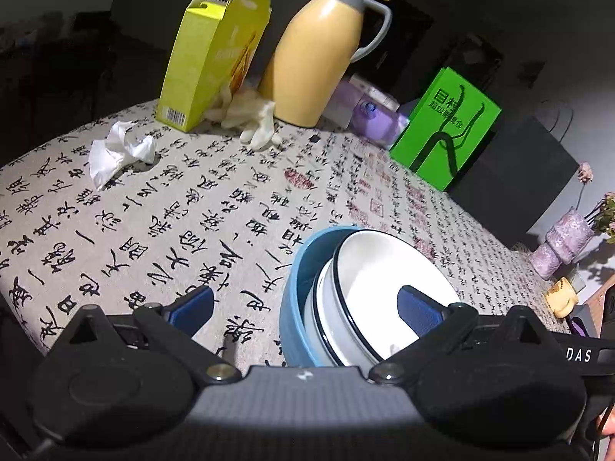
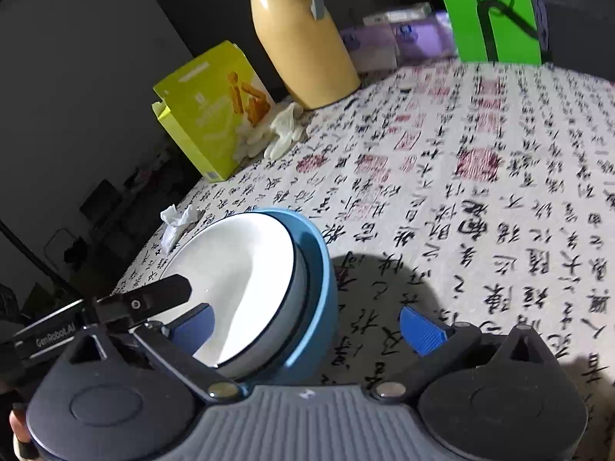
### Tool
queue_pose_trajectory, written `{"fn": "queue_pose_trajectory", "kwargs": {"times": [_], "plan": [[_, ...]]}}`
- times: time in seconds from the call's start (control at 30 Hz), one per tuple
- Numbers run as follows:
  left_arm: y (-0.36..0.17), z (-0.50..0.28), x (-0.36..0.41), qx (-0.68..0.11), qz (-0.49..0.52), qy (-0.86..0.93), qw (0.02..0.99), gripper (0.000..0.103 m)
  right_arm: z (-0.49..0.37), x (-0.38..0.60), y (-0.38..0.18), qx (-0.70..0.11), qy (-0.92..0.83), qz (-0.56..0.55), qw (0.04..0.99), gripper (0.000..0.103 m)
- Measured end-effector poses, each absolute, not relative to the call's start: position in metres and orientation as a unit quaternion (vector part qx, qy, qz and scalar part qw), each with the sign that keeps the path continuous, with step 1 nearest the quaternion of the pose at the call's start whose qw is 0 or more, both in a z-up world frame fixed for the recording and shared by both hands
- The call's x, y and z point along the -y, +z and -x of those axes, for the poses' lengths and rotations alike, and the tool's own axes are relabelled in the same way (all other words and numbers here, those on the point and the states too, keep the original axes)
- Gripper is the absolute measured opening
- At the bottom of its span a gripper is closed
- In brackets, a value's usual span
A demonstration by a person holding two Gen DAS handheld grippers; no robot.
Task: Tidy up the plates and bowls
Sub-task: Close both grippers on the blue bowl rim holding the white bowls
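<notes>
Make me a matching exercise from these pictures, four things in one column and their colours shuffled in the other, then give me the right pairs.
Things:
1. outer bowl
2. inner bowl
3. thermos jug
4. standing card with black characters

Colours:
A. bright green
B. mustard yellow with a grey lid
C. white with a dark rim
D. light blue

Right pairs: 1-D, 2-C, 3-B, 4-A.
</notes>
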State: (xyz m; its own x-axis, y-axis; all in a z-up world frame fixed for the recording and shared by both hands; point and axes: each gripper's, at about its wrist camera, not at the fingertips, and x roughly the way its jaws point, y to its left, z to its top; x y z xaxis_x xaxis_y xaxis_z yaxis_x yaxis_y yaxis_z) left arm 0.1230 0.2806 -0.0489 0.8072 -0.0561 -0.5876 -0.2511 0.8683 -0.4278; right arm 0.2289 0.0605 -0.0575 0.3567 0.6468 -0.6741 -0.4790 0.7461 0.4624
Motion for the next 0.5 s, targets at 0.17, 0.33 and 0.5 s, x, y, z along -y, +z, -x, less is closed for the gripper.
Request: {"fn": "queue_pose_trajectory", "kwargs": {"times": [0.17,0.33,0.5], "plan": [[-0.053,-0.133,-0.284,-0.333,0.264,0.056,0.903,0.101,-0.238,-0.066,-0.065,-0.48,0.33,-0.109,0.806,0.096],[-0.06,-0.138,-0.286,-0.353,0.281,0.044,0.891,0.09,-0.24,-0.071,-0.07,-0.495,0.326,-0.115,0.797,0.083],[-0.063,-0.142,-0.283,-0.363,0.288,0.029,0.886,0.075,-0.242,-0.074,-0.077,-0.511,0.334,-0.132,0.781,0.064]]}}
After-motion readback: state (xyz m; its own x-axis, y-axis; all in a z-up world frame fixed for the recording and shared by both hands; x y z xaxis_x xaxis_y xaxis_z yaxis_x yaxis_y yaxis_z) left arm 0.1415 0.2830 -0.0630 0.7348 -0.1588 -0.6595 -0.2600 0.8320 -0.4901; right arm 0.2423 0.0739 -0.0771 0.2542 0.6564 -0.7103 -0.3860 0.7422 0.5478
